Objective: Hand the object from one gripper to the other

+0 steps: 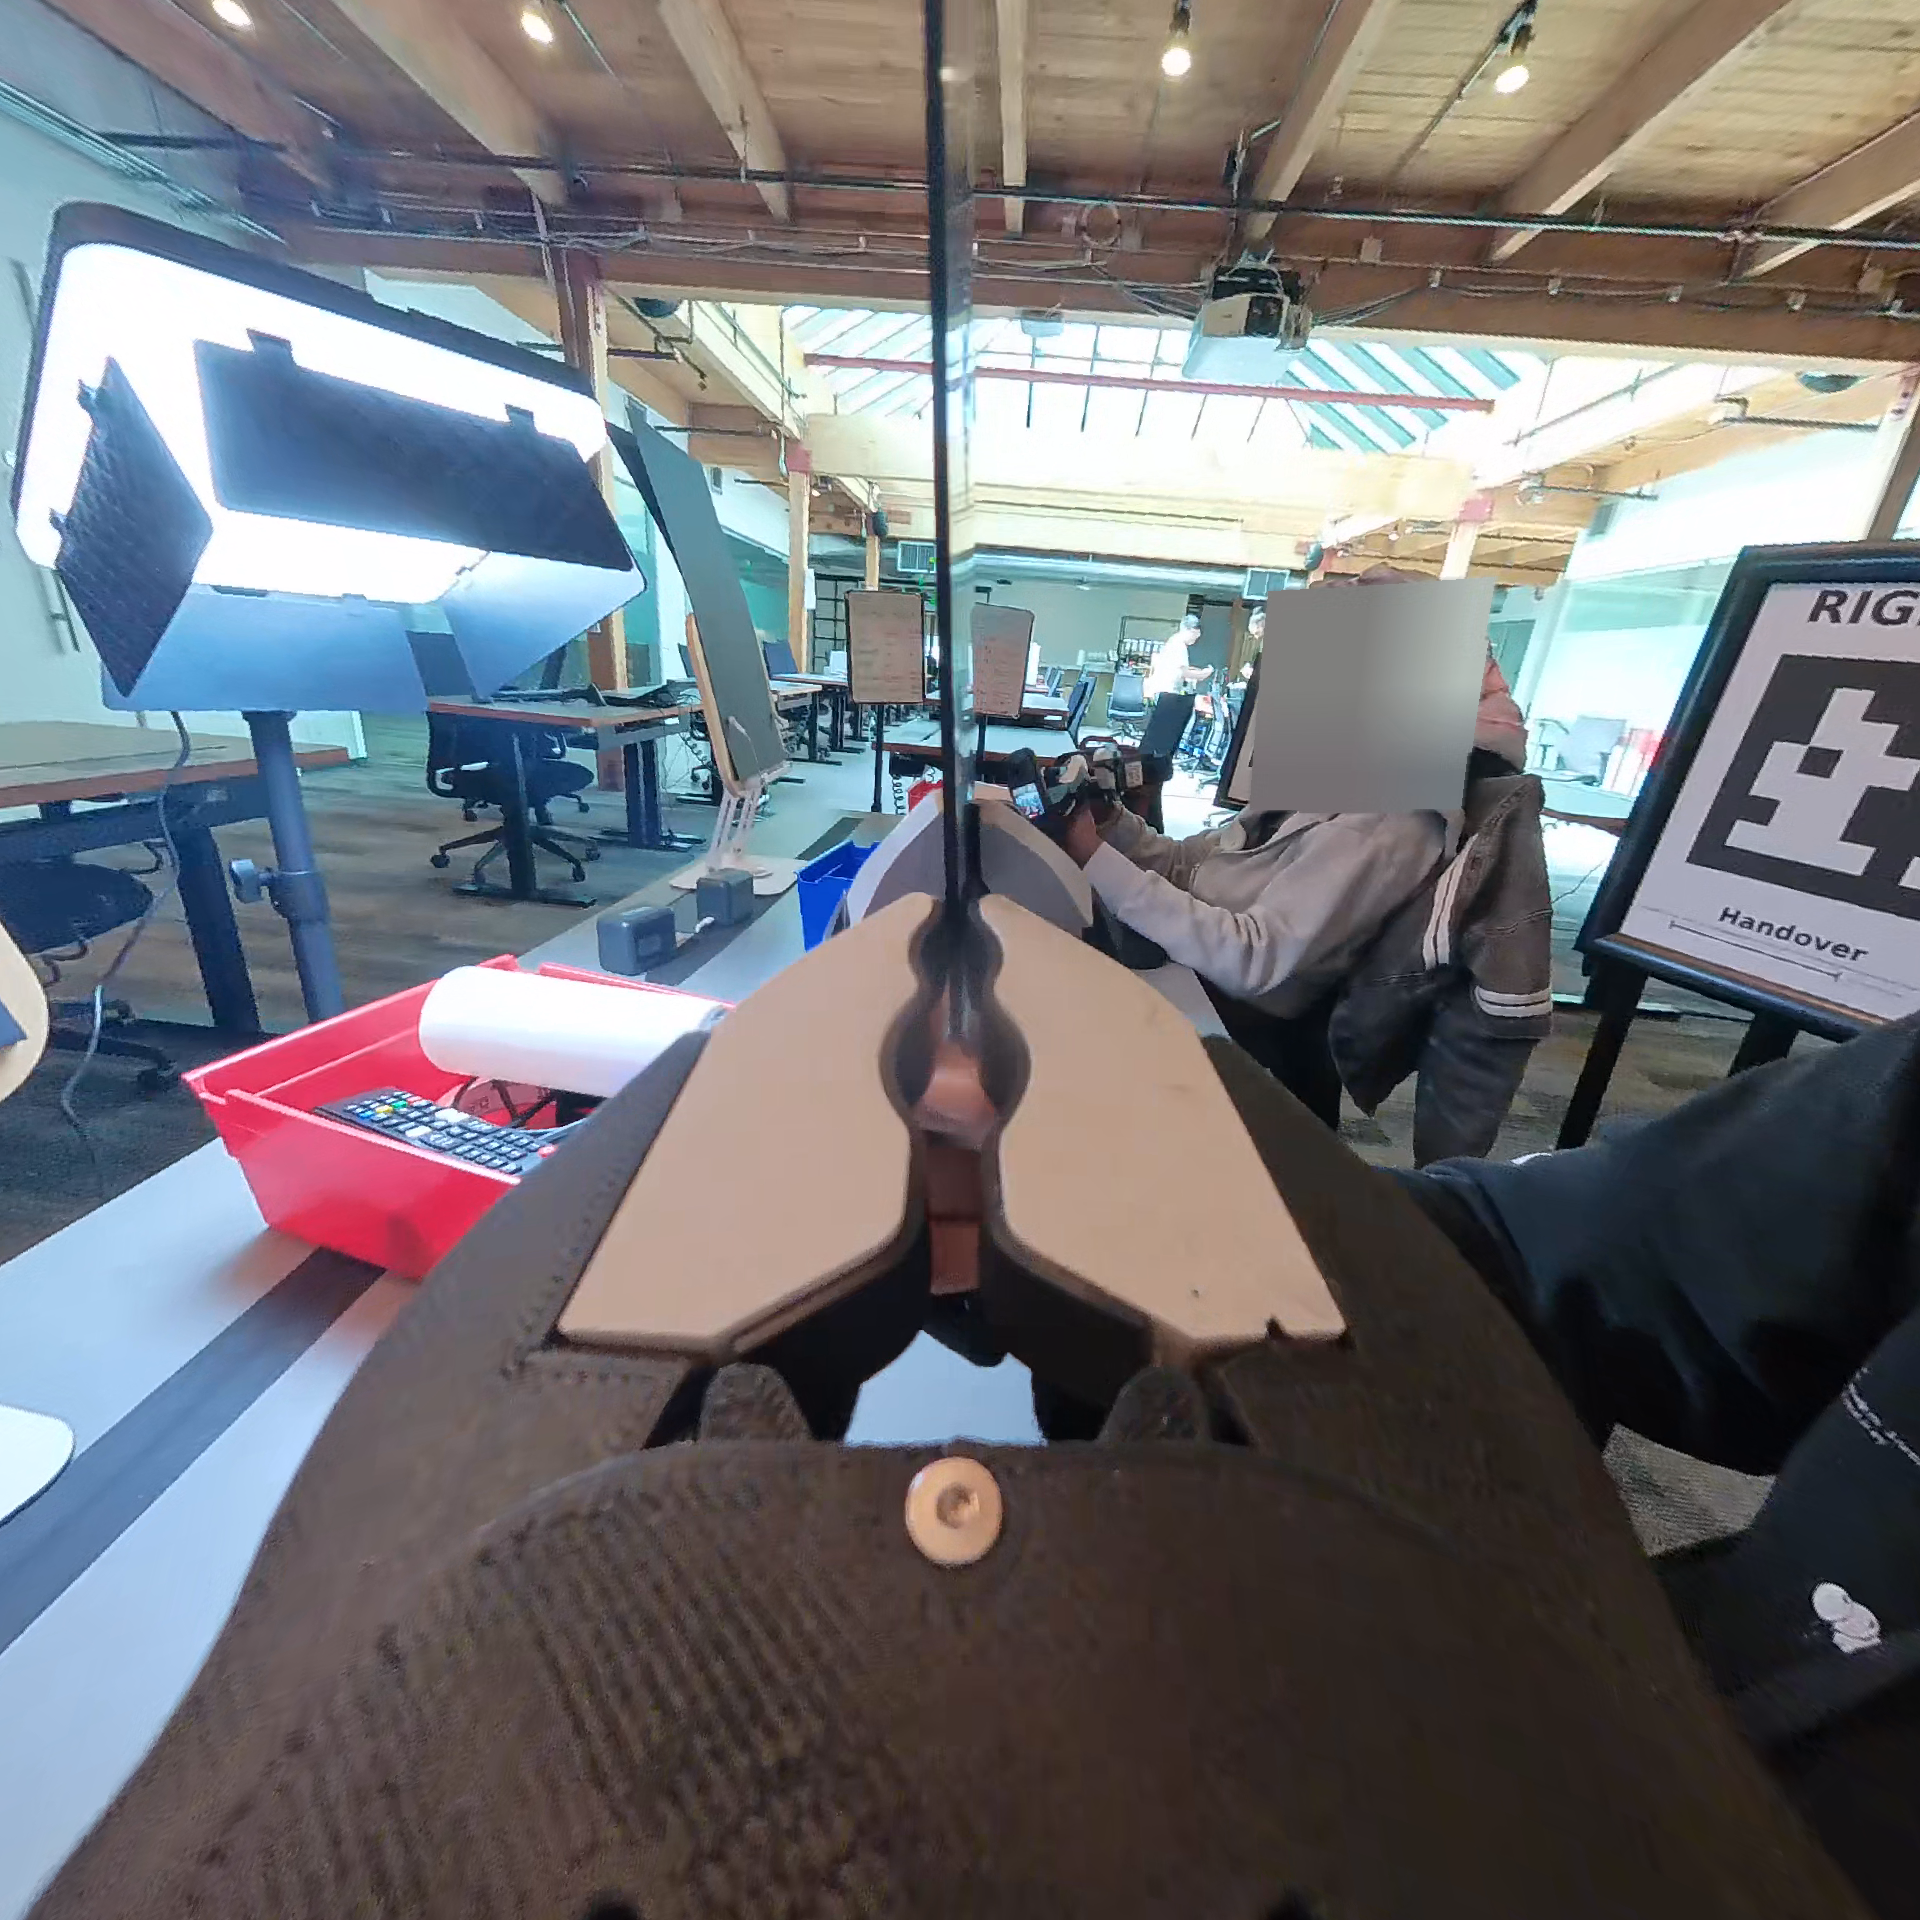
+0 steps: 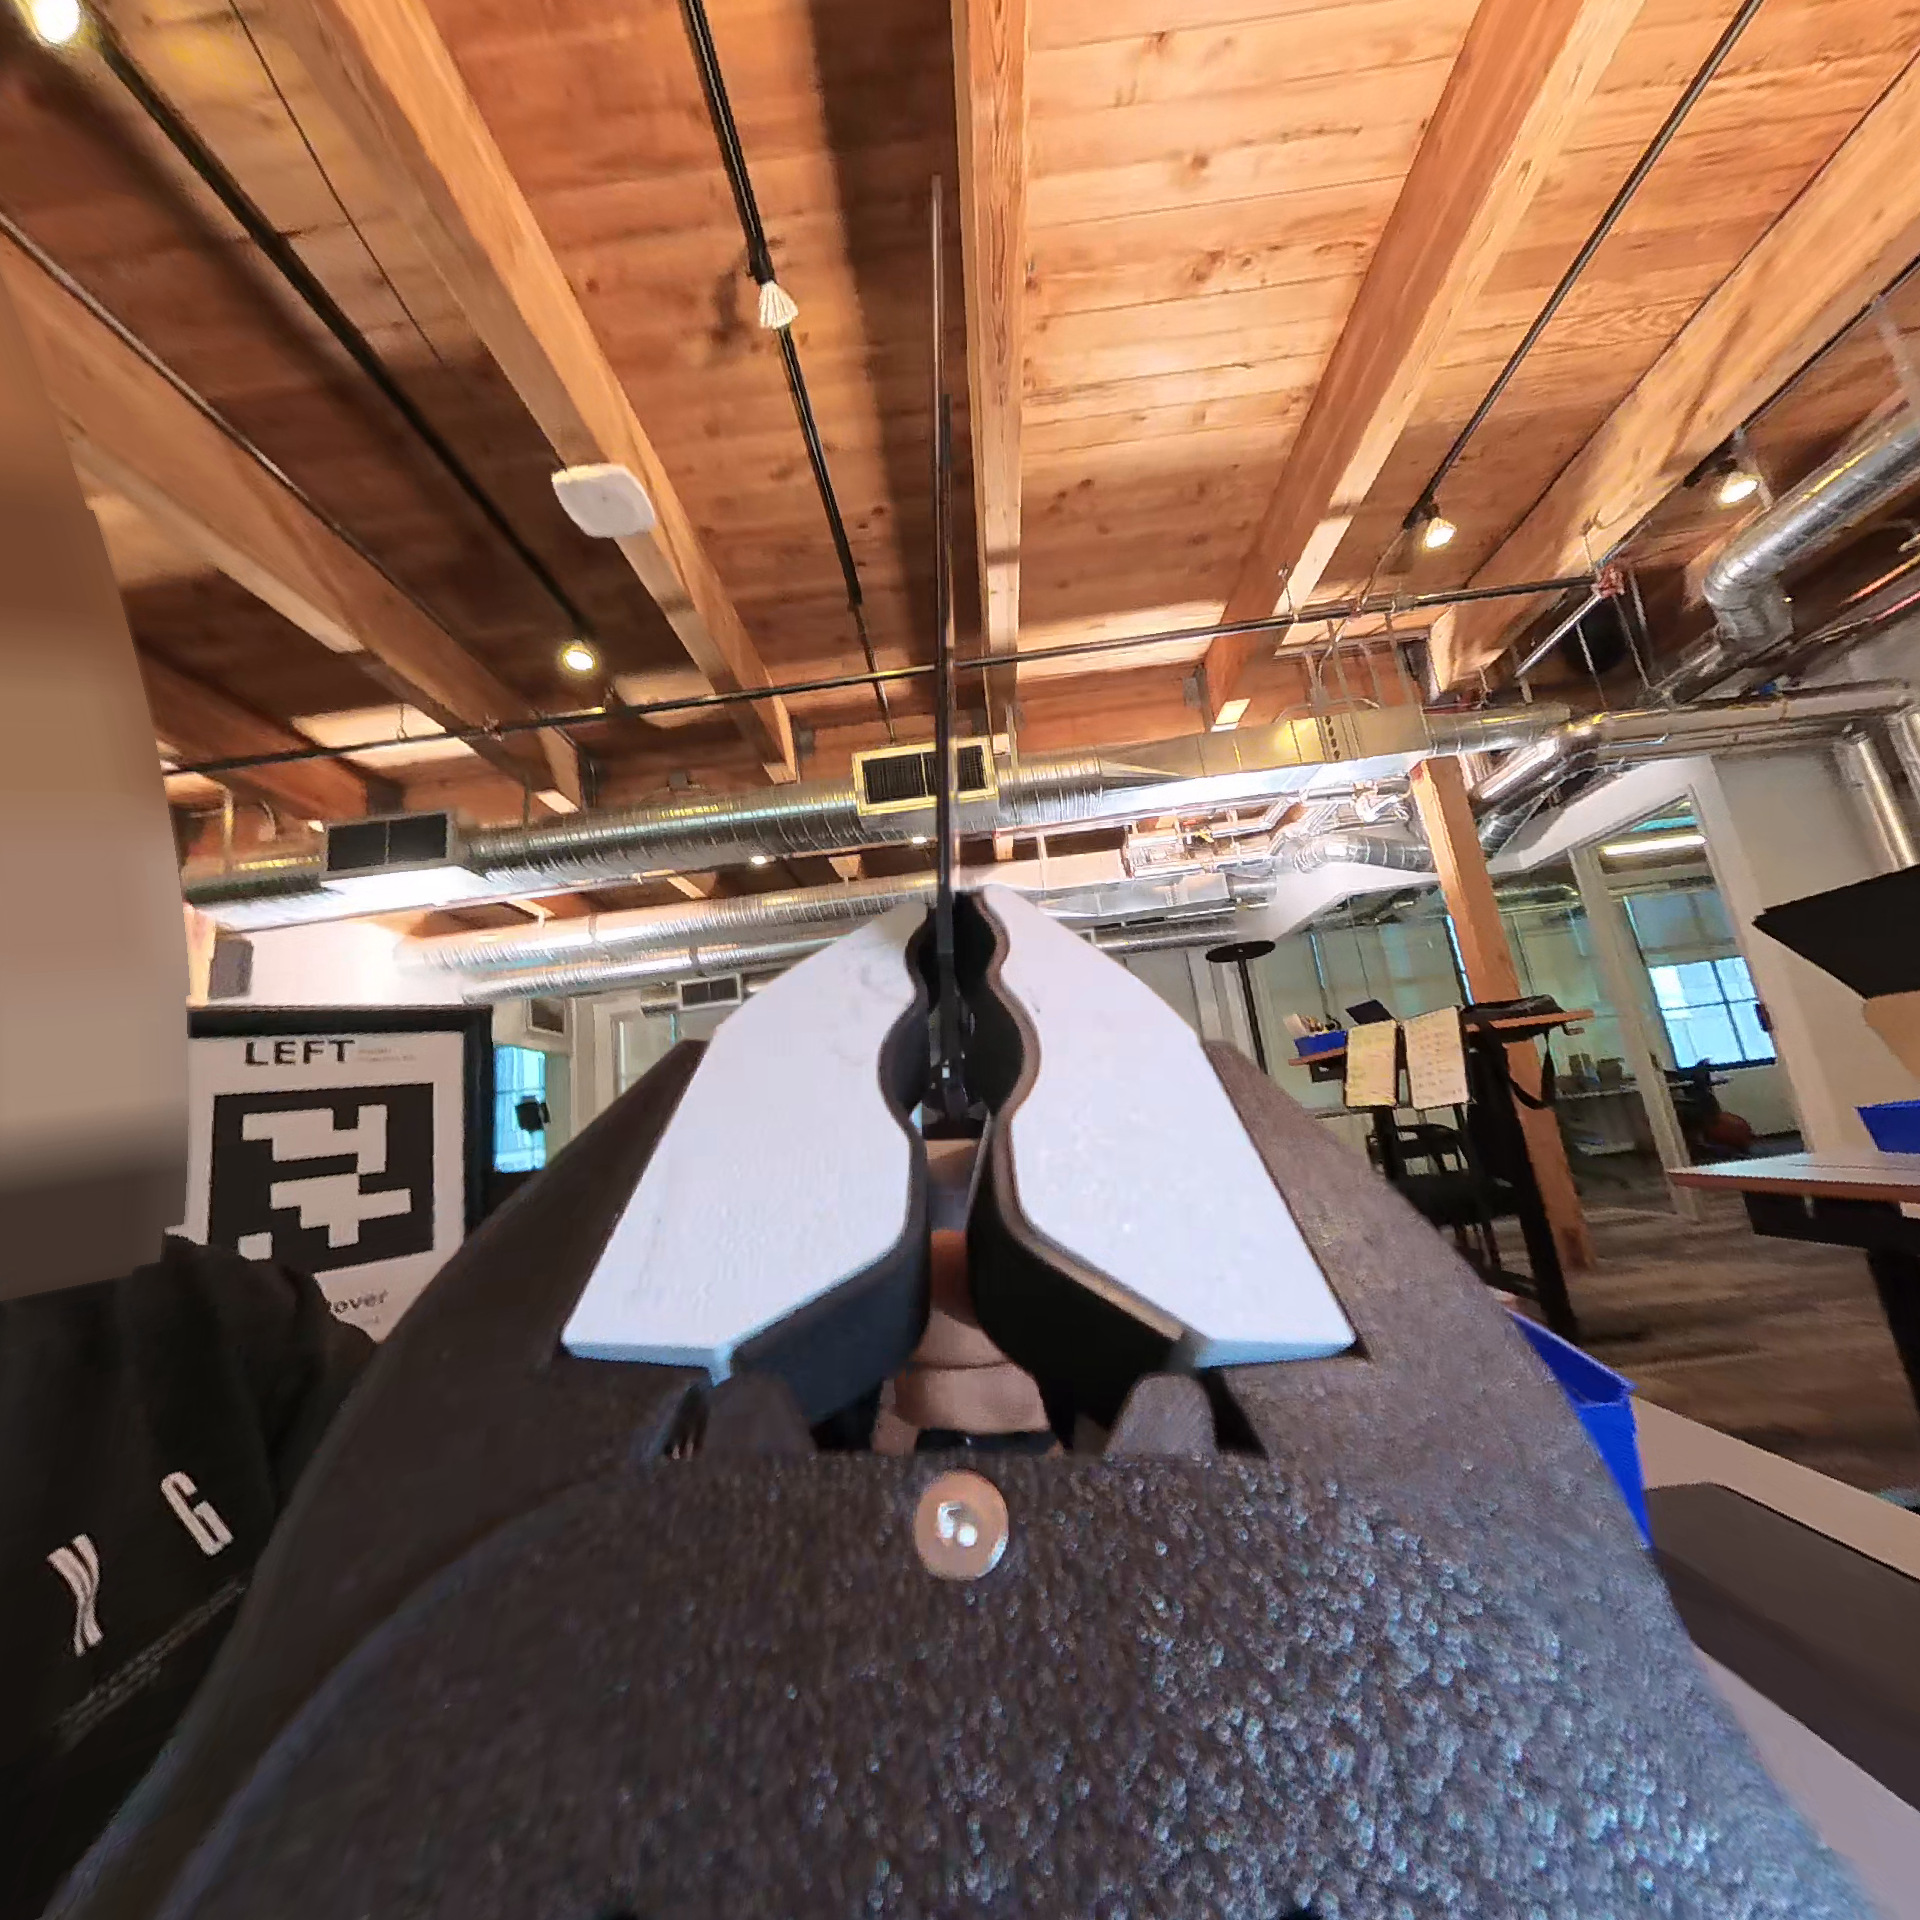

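Both tongs: narrow, each pinching a thin dark thing seen edge-on.
Left wrist view, tongs: the left gripper (image 1: 961,914) has its jaws nearly together, clamped on the thin black object (image 1: 943,520).
Left wrist view, object: it rises from the fingertips towards 12 o'clock and runs out past the top edge.
Left wrist view, step: likely the shared-grip moment of the handover; the other gripper does not show here.
Left wrist view, surroundings: the red bin (image 1: 312,1164) at 9 o'clock on the table (image 1: 104,1351) holds a remote (image 1: 436,1127) and a white roll (image 1: 551,1023). A seated person (image 1: 1299,894) is at 2 o'clock, a framed marker sign (image 1: 1787,810) and a black sleeve (image 1: 1714,1268) at 3, and a light panel (image 1: 312,468) at 10.
Right wrist view, tongs: the right gripper (image 2: 961,904) is equally narrow, gripping a thin black object (image 2: 943,623).
Right wrist view, object: it points to 12 o'clock against the wooden ceiling; I cannot tell whether it is the same piece.
Right wrist view, next move: probably one gripper must open while the other keeps its pinch, then draw straight back.
Right wrist view, surroundings: a second marker sign (image 2: 332,1143) and a black garment (image 2: 135,1507) at 8 to 9 o'clock, and a blue bin (image 2: 1579,1392) at 4.
Right wrist view, obstacles: nothing close to the tips; the garment sits nearest.
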The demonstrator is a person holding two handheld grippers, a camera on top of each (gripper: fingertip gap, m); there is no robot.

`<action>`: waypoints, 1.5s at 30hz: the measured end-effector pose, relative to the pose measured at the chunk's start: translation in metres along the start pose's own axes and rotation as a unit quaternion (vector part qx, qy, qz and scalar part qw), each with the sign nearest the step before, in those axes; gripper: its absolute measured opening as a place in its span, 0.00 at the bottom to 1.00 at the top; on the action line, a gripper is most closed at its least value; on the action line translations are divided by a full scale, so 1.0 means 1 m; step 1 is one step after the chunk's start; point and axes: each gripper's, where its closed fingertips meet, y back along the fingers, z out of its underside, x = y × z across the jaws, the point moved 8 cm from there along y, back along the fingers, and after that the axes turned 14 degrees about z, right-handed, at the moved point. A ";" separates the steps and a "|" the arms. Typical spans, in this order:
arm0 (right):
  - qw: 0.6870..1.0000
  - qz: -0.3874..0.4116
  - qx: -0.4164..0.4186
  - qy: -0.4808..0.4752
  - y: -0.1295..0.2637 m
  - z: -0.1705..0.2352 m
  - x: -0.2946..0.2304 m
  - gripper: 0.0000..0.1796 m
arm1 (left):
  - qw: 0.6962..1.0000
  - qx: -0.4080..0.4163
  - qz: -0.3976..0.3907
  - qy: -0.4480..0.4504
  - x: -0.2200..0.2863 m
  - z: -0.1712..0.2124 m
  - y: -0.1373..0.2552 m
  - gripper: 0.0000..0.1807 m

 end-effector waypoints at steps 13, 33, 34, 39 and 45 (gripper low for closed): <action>0.986 0.008 -0.133 0.099 -0.001 -0.005 -0.003 0.02 | 0.995 -0.092 0.017 0.030 0.003 -0.009 0.018 0.01; 0.998 0.015 -0.057 0.030 -0.006 0.003 -0.006 0.01 | 1.000 0.001 0.006 0.001 0.004 -0.008 0.009 0.01; 0.997 0.016 -0.069 0.039 -0.007 0.003 -0.007 0.02 | 1.000 -0.003 0.011 0.007 0.004 -0.009 0.011 0.01; 0.990 0.024 -0.118 0.075 -0.005 -0.009 -0.007 0.09 | 0.999 -0.008 0.028 0.025 0.002 -0.010 0.017 0.02; 0.989 0.026 -0.117 0.088 -0.005 -0.009 -0.008 0.01 | 0.998 0.001 0.039 0.049 -0.002 -0.004 0.016 0.01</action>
